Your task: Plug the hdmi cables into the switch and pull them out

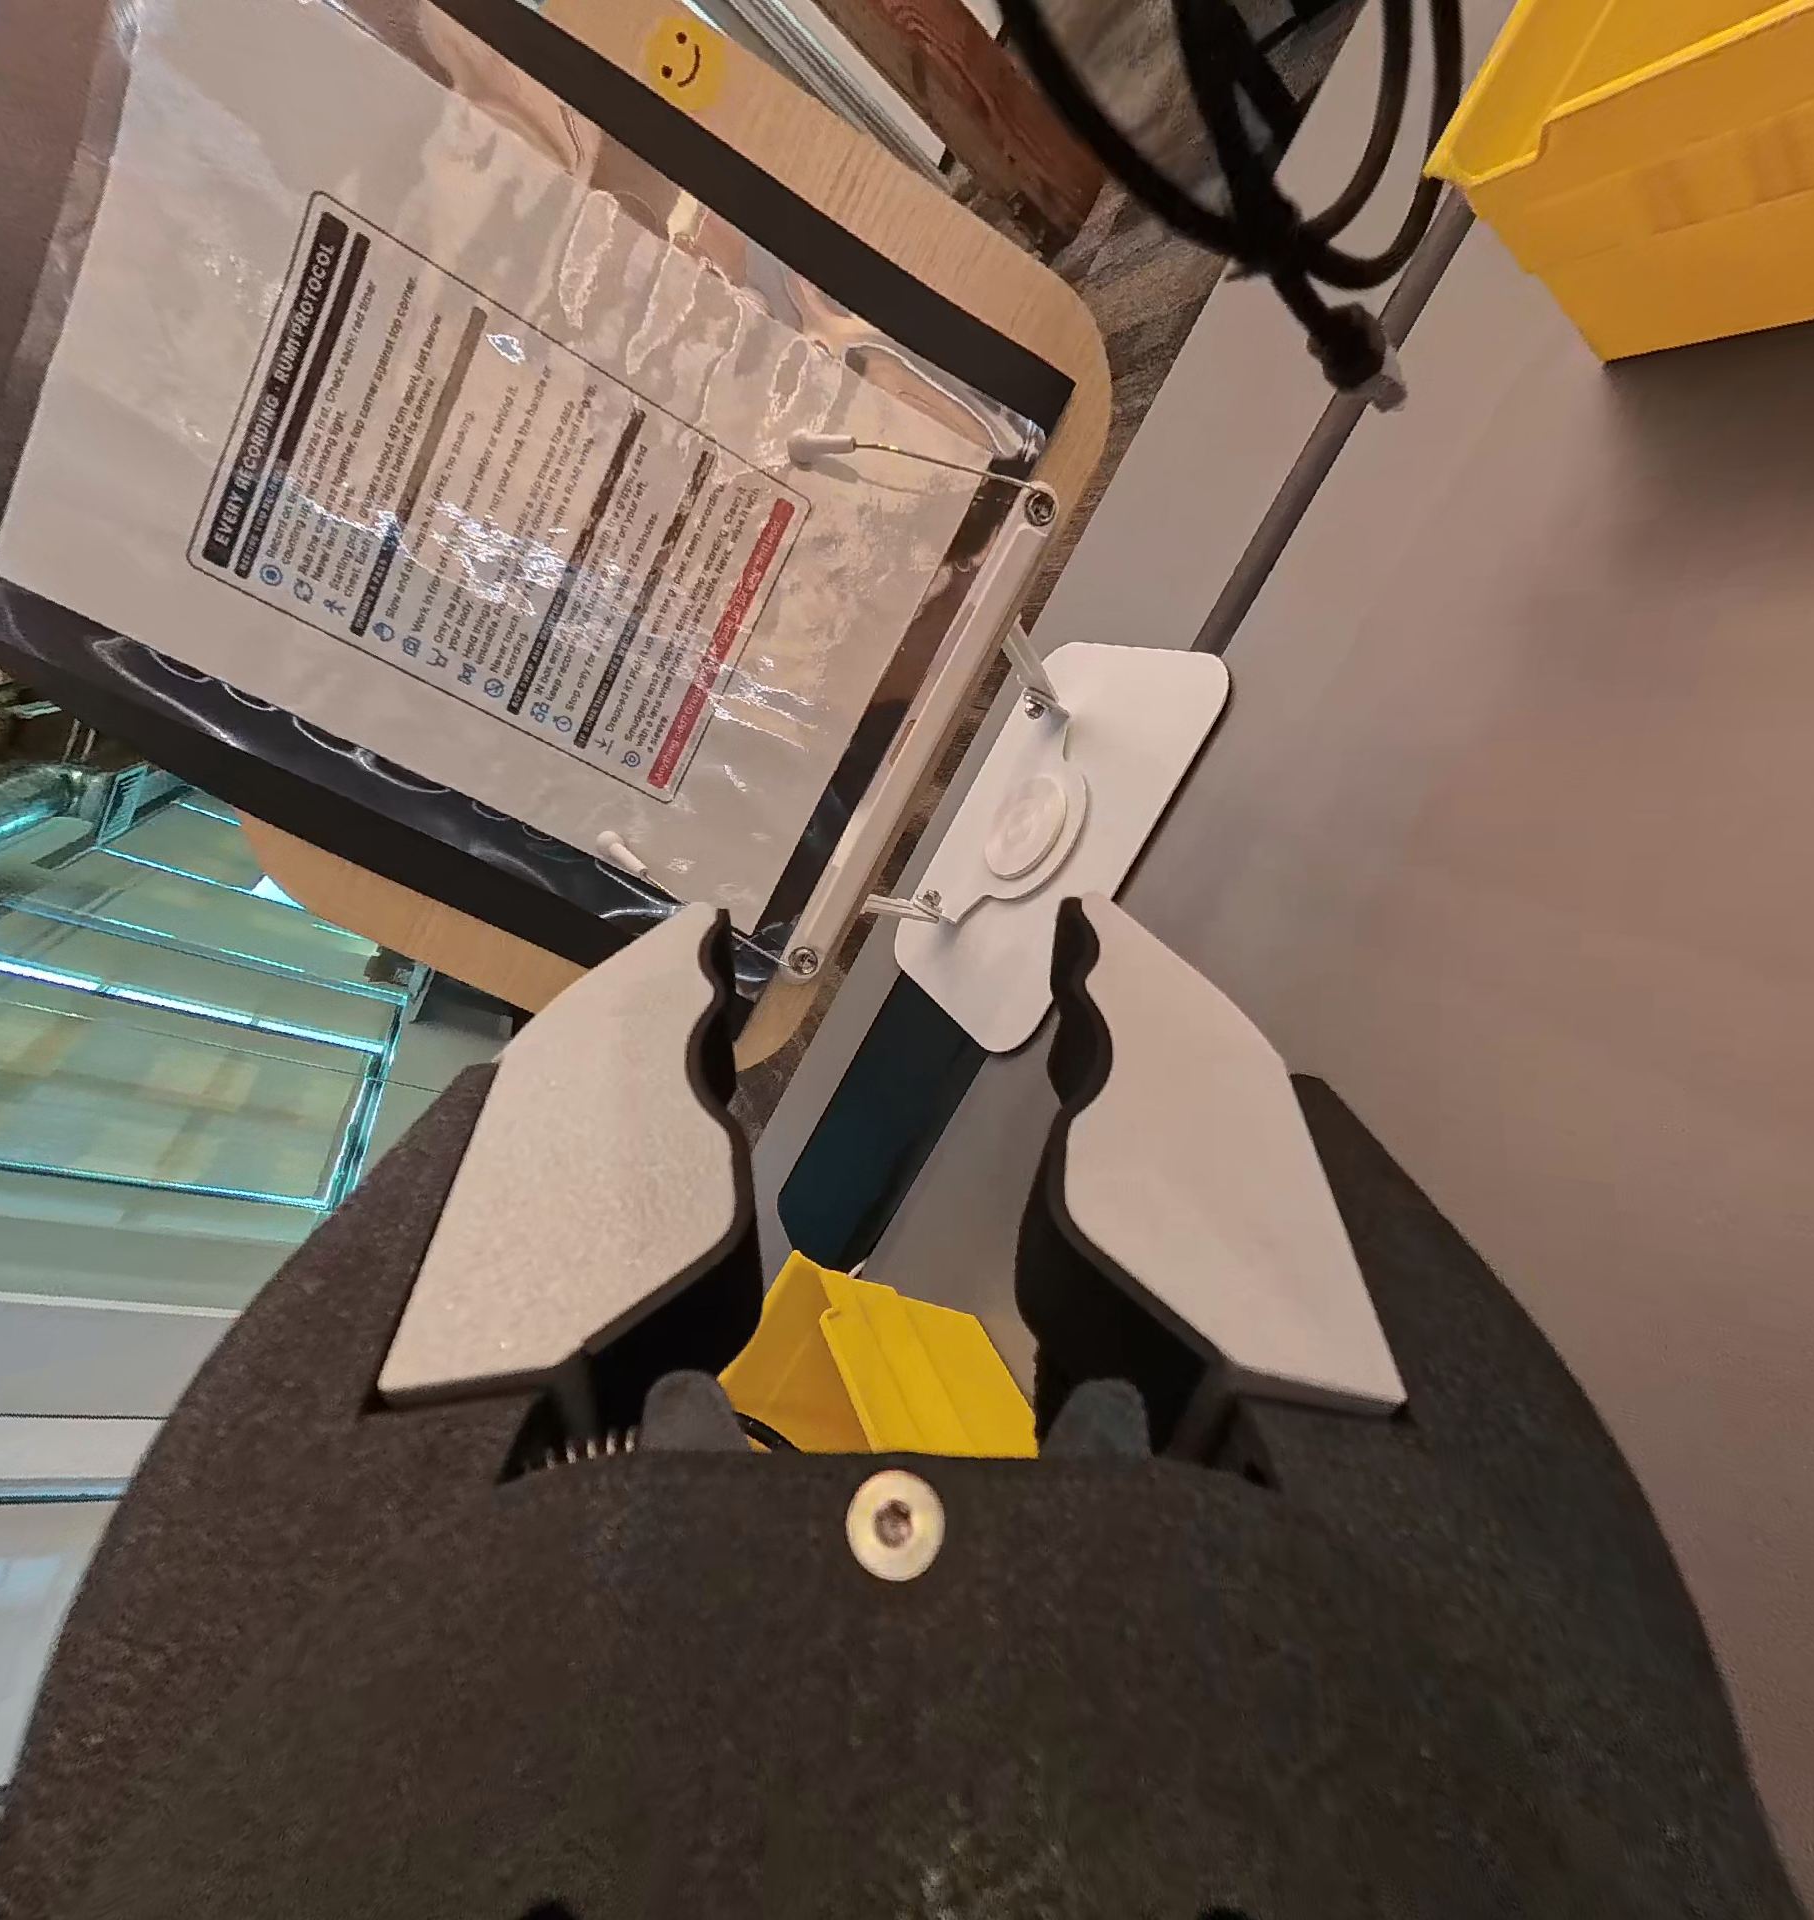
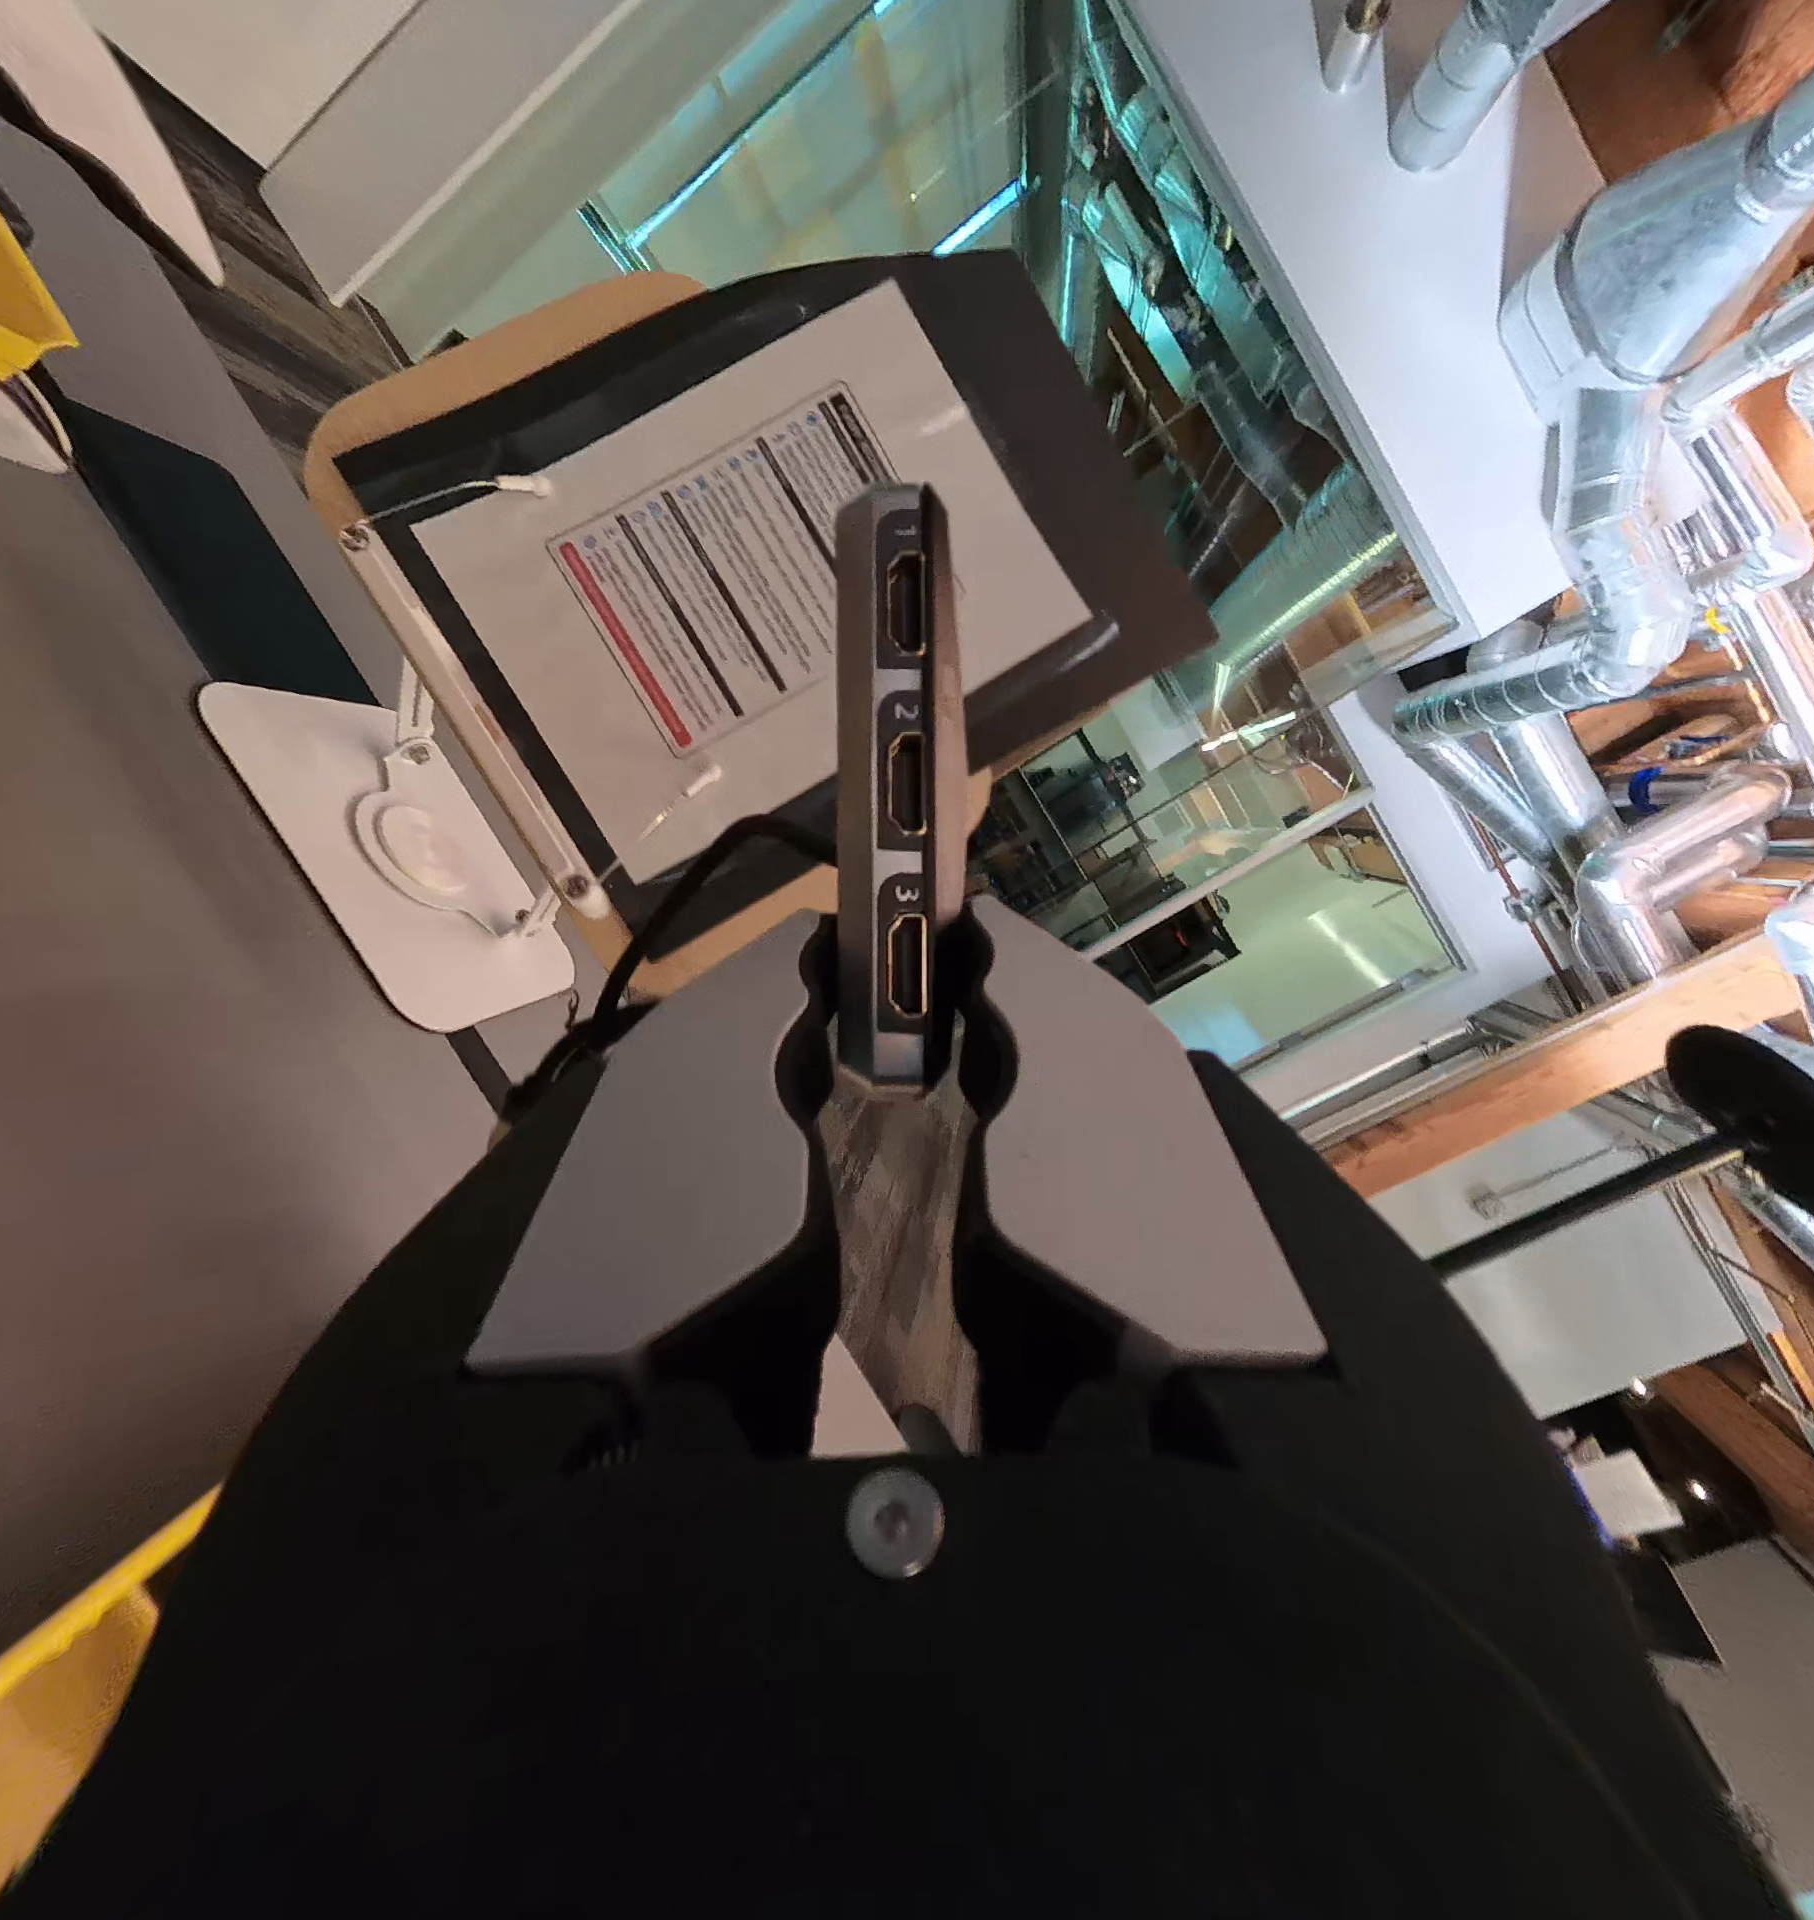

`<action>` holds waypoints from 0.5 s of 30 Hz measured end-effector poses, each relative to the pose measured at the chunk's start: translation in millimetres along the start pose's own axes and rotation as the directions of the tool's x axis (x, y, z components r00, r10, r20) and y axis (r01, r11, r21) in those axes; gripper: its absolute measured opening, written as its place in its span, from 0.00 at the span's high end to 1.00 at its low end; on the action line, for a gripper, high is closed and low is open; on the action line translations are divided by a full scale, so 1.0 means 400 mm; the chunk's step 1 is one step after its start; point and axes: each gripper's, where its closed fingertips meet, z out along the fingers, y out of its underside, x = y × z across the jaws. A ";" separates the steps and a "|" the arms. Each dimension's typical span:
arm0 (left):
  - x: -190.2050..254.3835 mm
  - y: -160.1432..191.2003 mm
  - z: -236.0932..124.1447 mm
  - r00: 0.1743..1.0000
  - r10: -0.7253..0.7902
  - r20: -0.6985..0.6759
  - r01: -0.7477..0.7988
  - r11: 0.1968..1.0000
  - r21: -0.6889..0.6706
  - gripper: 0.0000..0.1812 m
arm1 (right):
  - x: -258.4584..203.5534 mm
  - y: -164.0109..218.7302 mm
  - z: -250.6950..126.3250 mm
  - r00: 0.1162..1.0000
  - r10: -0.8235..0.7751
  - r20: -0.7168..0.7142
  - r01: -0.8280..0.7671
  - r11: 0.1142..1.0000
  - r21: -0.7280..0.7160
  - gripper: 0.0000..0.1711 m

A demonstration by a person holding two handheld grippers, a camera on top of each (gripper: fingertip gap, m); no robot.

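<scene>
Numbered ports on switch point(image 2: 898, 769); printed sheet point(image 1: 487, 499).

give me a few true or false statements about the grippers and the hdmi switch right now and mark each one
1. The right gripper is shut on the hdmi switch. True.
2. A cable is plugged into every port of the switch. False: all three ports facing the right wrist camera are empty.
3. The left gripper holds a cable plug. False: its jaws stand open with nothing between them.
4. The switch is gripped at one end, with the rest sticking out past the jaws. True.
5. A yellow bin shows in the left wrist view. True.
6. The coiled black cable lies between the left gripper's jaws. False: it sits far off at the top of the left wrist view.
</scene>
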 end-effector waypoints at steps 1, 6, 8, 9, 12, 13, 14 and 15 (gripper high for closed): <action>0.001 0.000 0.000 1.000 0.003 -0.002 -0.003 1.000 0.000 0.68 | -0.017 -0.007 0.018 1.000 -0.009 0.002 0.009 1.000 0.011 0.88; 0.007 0.008 0.008 1.000 0.015 -0.006 -0.015 1.000 -0.015 0.69 | -0.057 -0.055 0.065 0.999 0.026 -0.042 -0.021 0.993 0.116 0.88; 0.007 0.012 0.010 1.000 0.021 -0.005 -0.022 0.999 -0.024 0.69 | -0.041 -0.060 0.060 0.995 0.022 -0.094 -0.010 0.992 0.128 0.88; 0.006 0.014 0.010 1.000 0.023 -0.004 -0.023 0.999 -0.027 0.69 | -0.028 -0.061 0.053 0.993 0.034 -0.110 -0.020 0.991 0.131 0.88; 0.002 0.015 0.009 1.000 0.017 -0.003 -0.017 0.999 -0.027 0.69 | 0.032 -0.073 0.006 0.980 0.070 -0.185 -0.038 0.985 0.168 0.88; 0.001 0.016 0.009 1.000 0.016 -0.003 -0.016 1.000 -0.027 0.69 | 0.047 -0.079 -0.012 0.979 0.066 -0.195 -0.031 0.984 0.178 0.88; 0.001 0.017 0.009 1.000 0.016 -0.002 -0.016 0.999 -0.028 0.69 | 0.063 -0.084 -0.032 0.976 0.057 -0.209 -0.018 0.983 0.184 0.88; 0.001 0.018 0.009 1.000 0.017 -0.003 -0.017 0.999 -0.031 0.69 | 0.079 -0.087 -0.051 0.973 0.055 -0.222 -0.014 0.983 0.181 0.88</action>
